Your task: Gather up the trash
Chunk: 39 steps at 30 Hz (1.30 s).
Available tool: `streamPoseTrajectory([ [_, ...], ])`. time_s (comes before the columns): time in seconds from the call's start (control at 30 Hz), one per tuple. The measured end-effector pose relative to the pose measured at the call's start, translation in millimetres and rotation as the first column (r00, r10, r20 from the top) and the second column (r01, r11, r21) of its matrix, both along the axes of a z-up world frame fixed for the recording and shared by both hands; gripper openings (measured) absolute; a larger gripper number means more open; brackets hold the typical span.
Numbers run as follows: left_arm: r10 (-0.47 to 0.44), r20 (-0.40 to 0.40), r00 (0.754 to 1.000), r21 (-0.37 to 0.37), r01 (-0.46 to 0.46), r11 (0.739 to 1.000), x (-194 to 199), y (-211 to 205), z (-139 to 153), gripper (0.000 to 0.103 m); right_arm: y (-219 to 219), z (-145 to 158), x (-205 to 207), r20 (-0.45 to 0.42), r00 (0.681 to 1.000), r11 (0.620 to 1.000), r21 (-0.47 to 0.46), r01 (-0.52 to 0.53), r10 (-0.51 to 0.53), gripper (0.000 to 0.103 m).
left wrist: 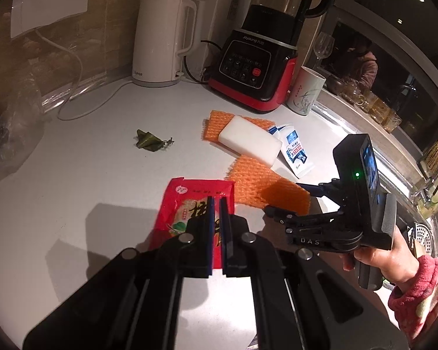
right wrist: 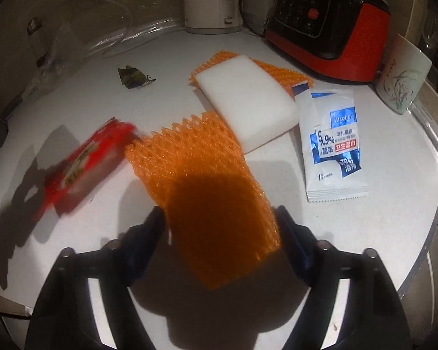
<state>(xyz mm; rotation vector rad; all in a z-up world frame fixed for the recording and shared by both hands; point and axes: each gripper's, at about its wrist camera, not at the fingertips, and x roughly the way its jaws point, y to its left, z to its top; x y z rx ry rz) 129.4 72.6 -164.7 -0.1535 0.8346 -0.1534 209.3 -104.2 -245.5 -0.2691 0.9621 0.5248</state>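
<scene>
My left gripper is shut on a red snack wrapper and holds it just over the white counter. The wrapper shows blurred at the left of the right wrist view. My right gripper is open, its fingers on either side of an orange foam net that lies on the counter. In the left wrist view the right gripper sits at the net's near end. A white foam block, an alcohol wipe packet and a green leaf scrap also lie there.
A white kettle, a red and black blender and a white cup stand along the back wall. A clear plastic bag lies at the left. A sink is at the right edge.
</scene>
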Motion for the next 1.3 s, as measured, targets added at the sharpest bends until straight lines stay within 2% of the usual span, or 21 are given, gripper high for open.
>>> streamPoseTrajectory([
  [0.07, 0.002, -0.009, 1.000, 0.001, -0.002, 1.000, -2, 1, -3, 0.003, -2, 3, -1, -0.015, 1.000, 1.000, 0.001, 0.002, -0.002, 0.026],
  [0.1, 0.004, -0.014, 1.000, 0.005, -0.004, 1.000, -3, 1, -5, 0.003, -5, 5, -1, -0.033, 0.999, 1.000, 0.021, 0.006, -0.006, 0.022],
  [0.27, 0.013, -0.064, 0.998, 0.017, -0.012, 1.000, 3, 1, -18, 0.007, -22, 14, -12, -0.034, 0.999, 0.996, 0.084, 0.032, -0.029, 0.021],
  [0.3, 0.019, -0.072, 0.997, 0.031, -0.017, 0.999, 5, -1, -21, 0.020, -27, 17, -15, -0.035, 0.999, 0.994, 0.101, 0.041, -0.038, 0.021],
  [0.33, 0.024, -0.076, 0.997, 0.050, -0.020, 0.999, 7, -2, -23, 0.051, -32, 21, -19, -0.034, 0.998, 0.992, 0.116, 0.048, -0.044, 0.021],
  [0.4, 0.051, -0.063, 0.997, 0.126, -0.042, 0.991, 9, -8, -25, 0.089, -40, 28, -25, -0.025, 0.998, 0.989, 0.140, 0.053, -0.050, 0.021],
  [0.47, 0.044, -0.028, 0.999, 0.184, -0.038, 0.982, 10, -15, -27, 0.090, -47, 35, -33, -0.018, 0.999, 0.986, 0.156, 0.052, -0.050, 0.021],
  [0.53, 0.024, -0.059, 0.998, 0.198, -0.011, 0.980, 20, -17, -33, 0.093, -54, 39, -40, -0.017, 0.999, 0.984, 0.171, 0.053, -0.051, 0.021],
  [0.63, 0.014, -0.102, 0.995, 0.244, 0.011, 0.970, 35, -23, -48, 0.094, -64, 43, -46, -0.019, 0.998, 0.979, 0.194, 0.055, -0.053, 0.022],
  [0.73, 0.013, -0.146, 0.989, 0.268, 0.027, 0.963, 47, -24, -62, 0.094, -74, 46, -53, -0.015, 0.998, 0.977, 0.207, 0.058, -0.056, 0.022],
  [0.87, 0.026, -0.211, 0.977, 0.245, 0.027, 0.969, 58, -17, -77, 0.092, -84, 46, -58, -0.016, 0.998, 0.975, 0.213, 0.067, -0.066, 0.022],
  [0.9, 0.035, -0.225, 0.974, 0.234, 0.020, 0.972, 60, -14, -81, 0.086, -87, 46, -60, -0.016, 0.998, 0.974, 0.215, 0.070, -0.068, 0.022],
  [0.93, 0.040, -0.217, 0.975, 0.207, 0.006, 0.978, 60, -11, -81, 0.080, -89, 45, -60, -0.018, 0.997, 0.974, 0.216, 0.072, -0.070, 0.022],
  [0.97, 0.050, -0.202, 0.978, 0.210, -0.006, 0.978, 59, -9, -81, 0.074, -90, 45, -61, -0.020, 0.997, 0.973, 0.218, 0.076, -0.073, 0.022],
  [1.03, 0.033, -0.185, 0.982, 0.204, 0.005, 0.979, 56, -10, -78, 0.041, -92, 43, -63, -0.025, 0.997, 0.972, 0.222, 0.083, -0.079, 0.022],
  [1.07, 0.020, -0.188, 0.982, 0.202, 0.019, 0.979, 56, -11, -77, 0.033, -93, 43, -64, -0.028, 0.996, 0.971, 0.223, 0.087, -0.083, 0.022],
  [1.1, 0.006, -0.195, 0.981, 0.193, 0.032, 0.981, 55, -12, -76, 0.014, -93, 42, -65, -0.029, 0.996, 0.970, 0.227, 0.091, -0.086, 0.022],
  [1.13, -0.004, -0.207, 0.978, 0.180, 0.042, 0.983, 55, -12, -76, 0.009, -94, 42, -67, -0.031, 0.996, 0.969, 0.230, 0.093, -0.088, 0.022],
  [1.3, 0.010, -0.211, 0.977, 0.140, 0.020, 0.990, 48, -8, -76, 0.004, -92, 40, -74, -0.034, 0.996, 0.968, 0.232, 0.093, -0.088, 0.022],
])
